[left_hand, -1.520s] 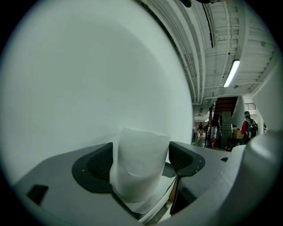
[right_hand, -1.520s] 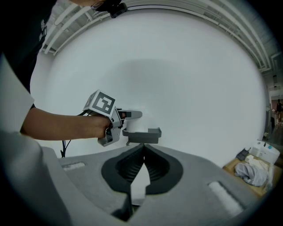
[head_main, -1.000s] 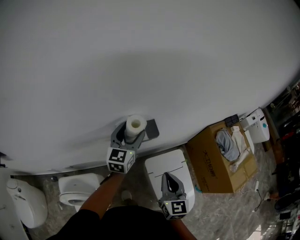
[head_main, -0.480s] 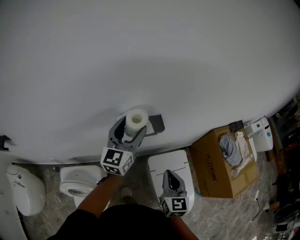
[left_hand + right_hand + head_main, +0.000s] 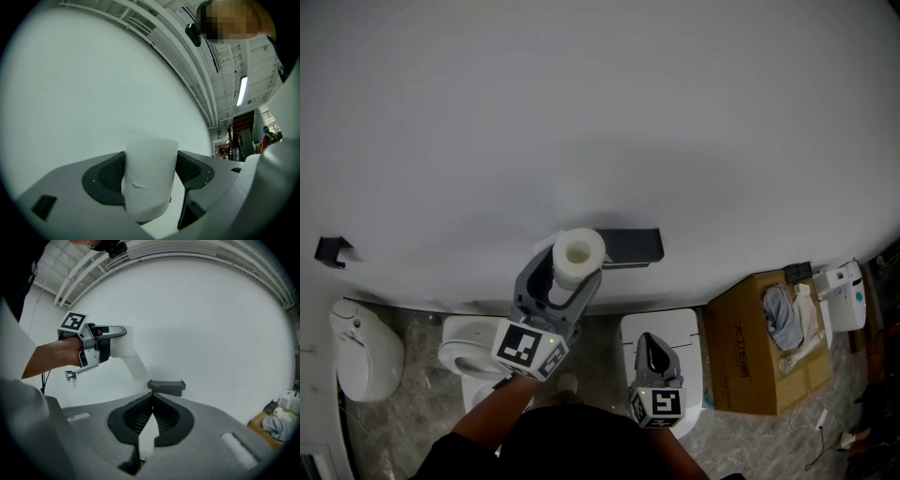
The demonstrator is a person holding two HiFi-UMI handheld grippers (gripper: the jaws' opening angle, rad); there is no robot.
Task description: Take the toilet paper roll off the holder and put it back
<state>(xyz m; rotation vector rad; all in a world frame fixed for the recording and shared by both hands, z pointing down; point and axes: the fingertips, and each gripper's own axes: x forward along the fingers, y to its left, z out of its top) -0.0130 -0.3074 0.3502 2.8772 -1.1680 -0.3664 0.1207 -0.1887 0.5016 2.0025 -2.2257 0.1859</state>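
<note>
The left gripper [image 5: 565, 281] pinches the toilet paper roll [image 5: 578, 257], which is clear of the wall holder [image 5: 634, 246], near its nine o'clock. The right gripper [image 5: 651, 352] is pressed together and empty. Taking the roll off looks done, and putting it back is left.

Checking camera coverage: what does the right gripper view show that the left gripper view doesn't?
Right gripper view only: the dark holder on the white wall, bare, a cardboard box, and the right gripper shut. Left gripper view only: a ceiling light and distant people. Both: the toilet paper roll clamped in the left gripper, against that wall.
</note>
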